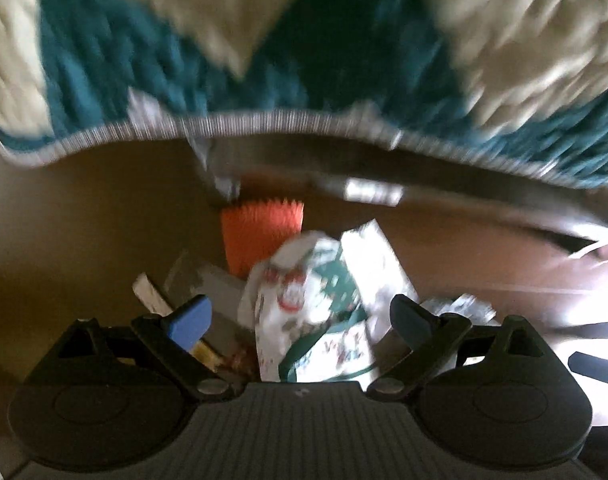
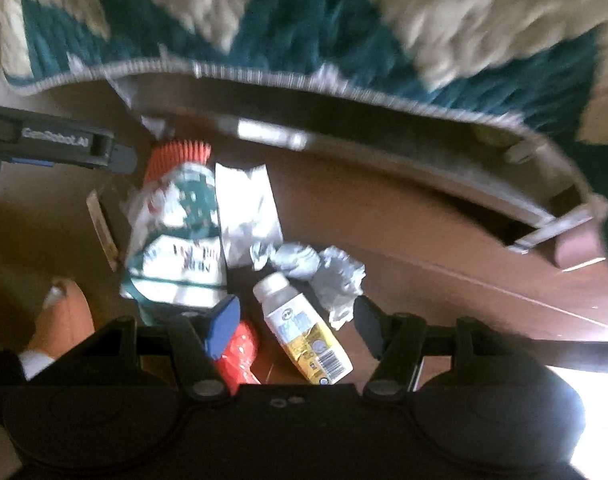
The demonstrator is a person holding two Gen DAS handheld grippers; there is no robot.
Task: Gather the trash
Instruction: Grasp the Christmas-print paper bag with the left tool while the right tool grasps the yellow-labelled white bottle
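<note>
1. Over a brown wooden floor point(image 2: 404, 216), both grippers point steeply down at a heap of litter, with a teal-and-cream shag rug point(image 2: 304, 20) at the far side.
2. Left gripper point(image 1: 300, 316): jaws spread wide, nothing pinched. A crumpled green-and-white printed bag point(image 1: 316, 296) lies below and between the fingers; contact cannot be judged through the blur.
3. Beyond that bag, an orange ribbed cup point(image 1: 260, 236) lies on the floor, and a flat pale strip point(image 1: 150, 294) sits at near left by the blue pad.
4. Right gripper point(image 2: 296, 320): jaws parted, holding nothing. A small white bottle with a yellow label point(image 2: 304, 336) lies on its side under the gap, cap pointing away.
5. Red wrapper point(image 2: 240, 356) lies just left of the bottle, partly behind the blue-padded finger; crumpled grey-white paper point(image 2: 328, 272) just beyond it to the right.
6. Left gripper's body is visible at the far left of the right camera's view.
</note>
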